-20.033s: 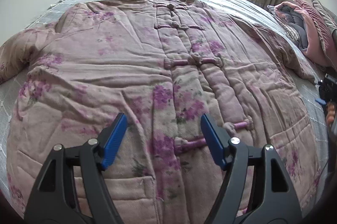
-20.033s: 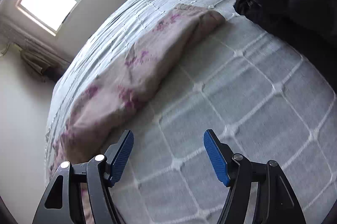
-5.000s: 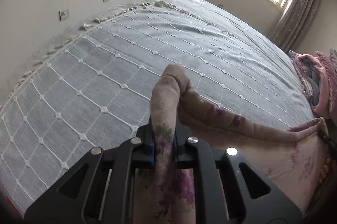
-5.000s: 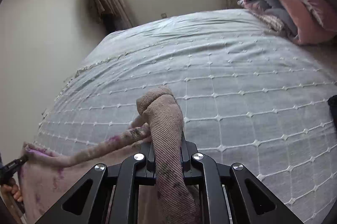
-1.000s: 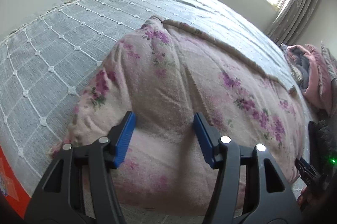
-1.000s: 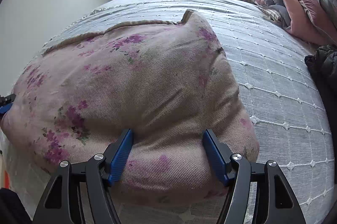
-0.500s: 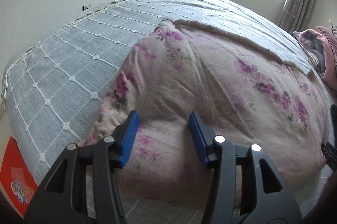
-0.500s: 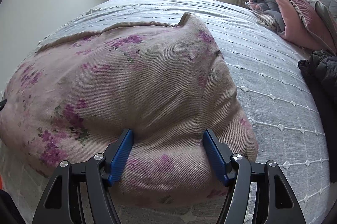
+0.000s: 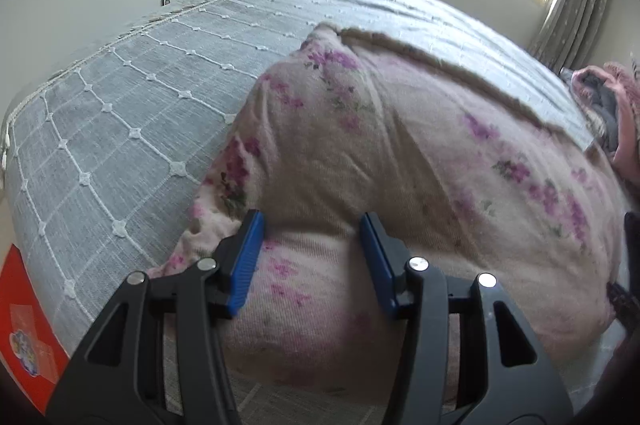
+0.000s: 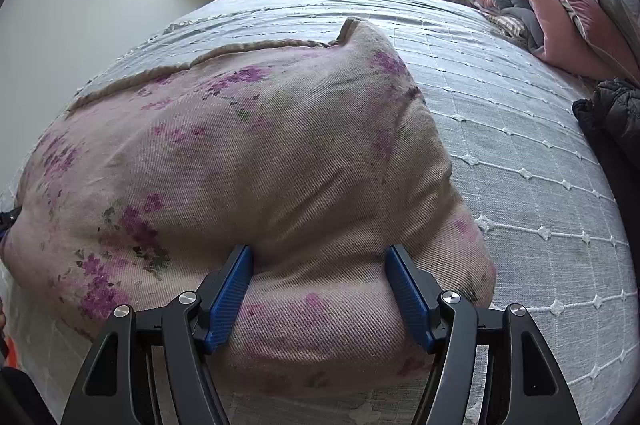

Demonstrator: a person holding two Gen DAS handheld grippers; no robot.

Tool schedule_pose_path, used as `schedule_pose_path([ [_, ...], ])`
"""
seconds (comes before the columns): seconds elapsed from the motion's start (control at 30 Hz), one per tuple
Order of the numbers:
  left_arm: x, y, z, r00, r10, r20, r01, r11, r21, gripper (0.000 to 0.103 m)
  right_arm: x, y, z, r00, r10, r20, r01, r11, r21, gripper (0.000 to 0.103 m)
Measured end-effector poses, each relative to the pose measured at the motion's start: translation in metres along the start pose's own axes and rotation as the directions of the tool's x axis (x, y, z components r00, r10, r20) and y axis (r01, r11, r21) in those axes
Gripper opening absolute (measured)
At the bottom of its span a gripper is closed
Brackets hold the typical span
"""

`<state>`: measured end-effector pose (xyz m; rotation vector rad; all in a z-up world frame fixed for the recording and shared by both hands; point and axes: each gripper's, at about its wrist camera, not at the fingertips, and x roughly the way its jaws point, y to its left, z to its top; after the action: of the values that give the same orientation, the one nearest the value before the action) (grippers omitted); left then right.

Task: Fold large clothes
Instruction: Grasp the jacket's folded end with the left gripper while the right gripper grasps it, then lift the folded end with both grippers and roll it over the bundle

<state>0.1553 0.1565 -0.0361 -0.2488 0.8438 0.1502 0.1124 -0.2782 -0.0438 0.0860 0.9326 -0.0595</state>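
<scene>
I count one folded, padded pink coat with purple flower print [image 9: 400, 153], a thick, rounded bundle of twill-like woven cloth lying on the grey bedspread with white knotted diamond stitching [image 9: 120, 129], near the bedspread's front edge. I have two grippers on it. My left gripper [image 9: 312, 257] has just been narrowing its jaws; its two blue ribbed pads sit either side of a fold at the coat's near left corner, pressing into the cloth. My right gripper [image 10: 320, 289] has its two blue pads set wider, bedded against the puffy roll at the coat's near right corner [image 10: 320, 161], so both look clamped on the coat. Beyond the coat, at the far right of the bedspread, lies one heap of pink and grey velvety bedding [image 10: 560, 21]; one dark quilted garment [image 10: 612, 113] is nearer, also to the coat's right. One flat red box [image 9: 24, 325] shows below the coat's left.
</scene>
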Motion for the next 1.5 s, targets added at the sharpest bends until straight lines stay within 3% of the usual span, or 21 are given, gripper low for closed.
schedule_pose_path([
  [0.1, -0.022, 0.009, -0.003, 0.999, -0.002, 0.042, 0.003, 1.0, -0.028, 0.053, -0.001, 0.002, -0.001, 1.0, -0.011, 0.006, 0.011, 1.0, 0.001, 0.069],
  [0.2, -0.026, 0.019, -0.008, 0.993, 0.108, 0.049, -0.106, 0.994, -0.033, 0.058, 0.0, 0.002, -0.002, 1.0, -0.012, 0.008, 0.012, 1.0, 0.005, 0.069],
  [0.3, 0.003, 0.05, -0.011, 0.998, -0.004, -0.069, -0.009, 0.984, -0.177, 0.069, 0.004, 0.0, -0.002, 1.0, -0.007, 0.006, 0.007, 1.0, 0.01, 0.072],
  [0.37, 0.009, 0.066, -0.011, 0.992, -0.087, -0.09, 0.061, 0.964, -0.259, 0.07, 0.008, -0.002, -0.002, 1.0, -0.002, 0.003, 0.002, 1.0, 0.02, 0.075],
  [0.63, 0.001, 0.078, -0.015, 0.985, -0.147, -0.09, 0.114, 0.948, -0.297, 0.07, -0.004, -0.022, 0.001, 0.998, 0.067, -0.015, -0.065, 0.995, 0.074, 0.077],
  [0.83, -0.007, 0.098, -0.022, 0.967, -0.243, -0.077, 0.2, 0.911, -0.361, 0.069, -0.012, -0.056, -0.005, 0.999, -0.025, -0.042, 0.031, 0.99, 0.141, 0.077],
  [0.87, -0.005, 0.099, -0.023, 0.965, -0.251, -0.079, 0.206, 0.906, -0.369, 0.068, -0.009, -0.059, -0.006, 0.999, -0.014, -0.046, 0.021, 0.989, 0.147, 0.074],
  [0.9, -0.004, 0.1, -0.025, 0.963, -0.254, -0.086, 0.204, 0.903, -0.379, 0.066, -0.005, -0.059, -0.007, 0.999, 0.013, -0.05, -0.006, 0.991, 0.135, 0.065],
  [0.97, 0.0, 0.099, -0.029, 0.964, -0.246, -0.104, 0.188, 0.902, -0.388, 0.063, 0.002, -0.05, -0.007, 0.999, 0.0, -0.044, 0.004, 0.996, 0.093, 0.058],
  [1.1, -0.002, 0.085, -0.029, 0.98, -0.173, -0.099, 0.131, 0.933, -0.334, 0.061, 0.011, -0.035, -0.002, 0.998, -0.058, 0.006, 0.058, 0.997, 0.05, 0.052],
  [1.27, -0.001, 0.089, -0.031, 0.975, -0.201, -0.098, 0.155, 0.923, -0.351, 0.062, 0.011, -0.047, -0.005, 1.0, -0.007, 0.008, 0.006, 0.993, 0.119, 0.056],
  [1.33, -0.002, 0.094, -0.03, 0.971, -0.224, -0.083, 0.181, 0.917, -0.356, 0.066, 0.006, -0.058, -0.007, 1.0, 0.014, 0.004, -0.015, 0.985, 0.175, 0.069],
  [1.4, -0.006, 0.105, -0.031, 0.966, -0.246, -0.075, 0.198, 0.898, -0.392, 0.075, -0.005, -0.073, -0.009, 0.998, 0.055, -0.01, -0.05, 0.962, 0.267, 0.074],
  [1.5, -0.023, 0.12, -0.035, 0.966, -0.255, -0.045, 0.212, 0.876, -0.434, 0.075, -0.029, -0.092, -0.014, 0.984, 0.178, 0.016, -0.169, 0.899, 0.405, 0.077],
])
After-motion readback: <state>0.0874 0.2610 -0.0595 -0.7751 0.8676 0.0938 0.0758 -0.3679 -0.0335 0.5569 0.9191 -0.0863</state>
